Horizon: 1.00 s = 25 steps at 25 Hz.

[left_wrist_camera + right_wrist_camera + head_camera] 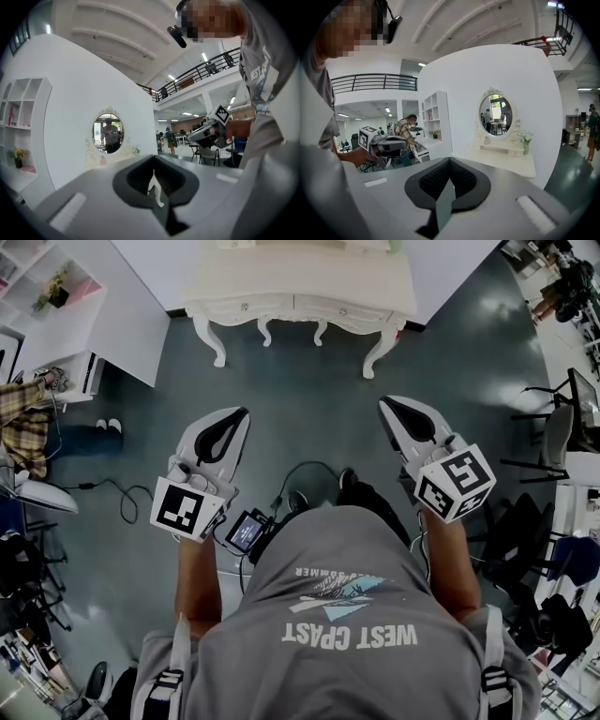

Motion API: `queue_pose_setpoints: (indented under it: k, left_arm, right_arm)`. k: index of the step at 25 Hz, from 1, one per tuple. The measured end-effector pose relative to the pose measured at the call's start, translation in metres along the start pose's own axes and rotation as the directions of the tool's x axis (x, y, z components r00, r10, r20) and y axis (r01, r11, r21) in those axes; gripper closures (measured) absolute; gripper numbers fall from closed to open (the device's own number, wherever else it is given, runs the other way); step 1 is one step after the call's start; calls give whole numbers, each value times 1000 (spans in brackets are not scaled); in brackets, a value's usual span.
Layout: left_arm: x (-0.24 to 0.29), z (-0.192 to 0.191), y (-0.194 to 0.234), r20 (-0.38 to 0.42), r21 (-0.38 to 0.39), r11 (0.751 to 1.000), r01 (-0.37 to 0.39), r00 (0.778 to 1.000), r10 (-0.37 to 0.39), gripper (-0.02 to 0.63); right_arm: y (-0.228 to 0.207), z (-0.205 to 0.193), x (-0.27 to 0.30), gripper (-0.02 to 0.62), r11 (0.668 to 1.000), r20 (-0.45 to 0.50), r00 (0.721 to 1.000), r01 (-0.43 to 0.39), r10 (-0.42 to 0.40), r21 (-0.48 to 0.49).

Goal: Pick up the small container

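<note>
A person in a grey printed T-shirt stands on a dark grey floor, facing a white ornate bench with curved legs set against a white wall. Each hand holds a grey and white tool out in front at about waist height, over bare floor and short of the bench.

The left hand-held gripper has its jaws closed together with nothing between them. The right hand-held gripper is likewise closed and empty. The two are held side by side, well apart from each other.

An oval mirror in a white carved frame stands on the bench. The small container, pale and rounded, sits on the bench top at the left foot of the mirror, touched by neither gripper. A small vase of white flowers stands at the mirror's right.
</note>
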<state>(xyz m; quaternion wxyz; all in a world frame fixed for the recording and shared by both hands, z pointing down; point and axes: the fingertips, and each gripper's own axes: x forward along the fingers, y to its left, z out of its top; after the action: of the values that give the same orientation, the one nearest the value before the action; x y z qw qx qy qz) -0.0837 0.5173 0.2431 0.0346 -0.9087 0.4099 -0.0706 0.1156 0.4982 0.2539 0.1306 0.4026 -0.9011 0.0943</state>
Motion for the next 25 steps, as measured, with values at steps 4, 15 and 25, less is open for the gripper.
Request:
queue_pose_setpoints:
  k: [4,15,25]
  left_arm:
    - [1,-5,8,-5,-10,1000,-10,1000,10,603]
    - [31,-14,53,-50,-12,996,-88,995,88,603]
    - [108,-9,81,-88,-10,986,-165,983,164,603]
  right_arm:
    - [-7,-3,11,594,1000,-16,1000,-1,1,7]
    - [-46,10,78,594,997,-13,997,-76,76,17]
    - [-123,24,138,594,984,-22,984,-174,175,26]
